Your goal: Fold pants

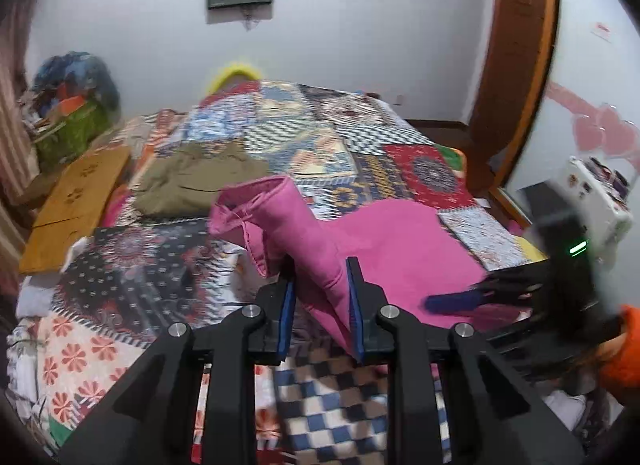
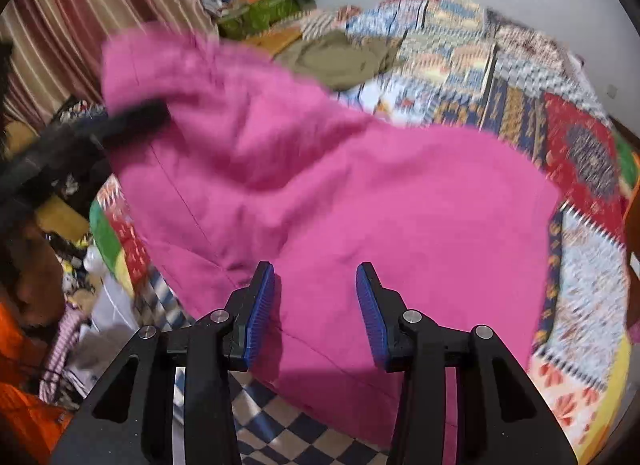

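Pink pants [image 1: 392,241] lie on a patchwork bedspread [image 1: 280,137]. My left gripper [image 1: 322,297] is shut on a fold of the pink pants and holds it lifted, with the hem end [image 1: 256,201] sticking up to the left. In the right wrist view the pink pants [image 2: 360,205] spread across the bed, one end raised at upper left. My right gripper [image 2: 316,305] is open just above the pink cloth and holds nothing. The right gripper also shows blurred in the left wrist view [image 1: 480,297].
Folded olive-brown pants [image 1: 188,181] lie further back on the bed. A wooden board [image 1: 76,201] lies along the bed's left side, with a green basket [image 1: 72,133] of clutter behind it. A wooden door frame [image 1: 520,65] stands at right.
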Action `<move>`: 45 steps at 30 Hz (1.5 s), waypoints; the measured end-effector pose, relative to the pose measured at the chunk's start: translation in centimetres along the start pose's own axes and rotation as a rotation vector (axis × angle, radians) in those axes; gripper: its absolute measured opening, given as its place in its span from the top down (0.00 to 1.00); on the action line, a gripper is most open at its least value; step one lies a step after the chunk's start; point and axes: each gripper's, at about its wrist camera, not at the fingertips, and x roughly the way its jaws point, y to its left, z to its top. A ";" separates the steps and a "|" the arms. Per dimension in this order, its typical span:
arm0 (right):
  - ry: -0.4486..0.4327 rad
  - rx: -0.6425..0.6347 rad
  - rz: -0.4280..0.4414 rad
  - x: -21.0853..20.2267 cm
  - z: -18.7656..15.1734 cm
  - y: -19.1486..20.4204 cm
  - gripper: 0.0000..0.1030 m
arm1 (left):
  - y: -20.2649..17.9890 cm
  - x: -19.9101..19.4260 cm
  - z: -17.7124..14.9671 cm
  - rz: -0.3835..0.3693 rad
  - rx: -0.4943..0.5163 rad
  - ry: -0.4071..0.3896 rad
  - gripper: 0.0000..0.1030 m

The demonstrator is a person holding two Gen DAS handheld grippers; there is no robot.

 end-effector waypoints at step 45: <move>-0.100 0.127 -0.049 -6.7 -4.4 -5.2 0.59 | -11.3 1.7 2.9 -0.269 0.193 0.021 0.84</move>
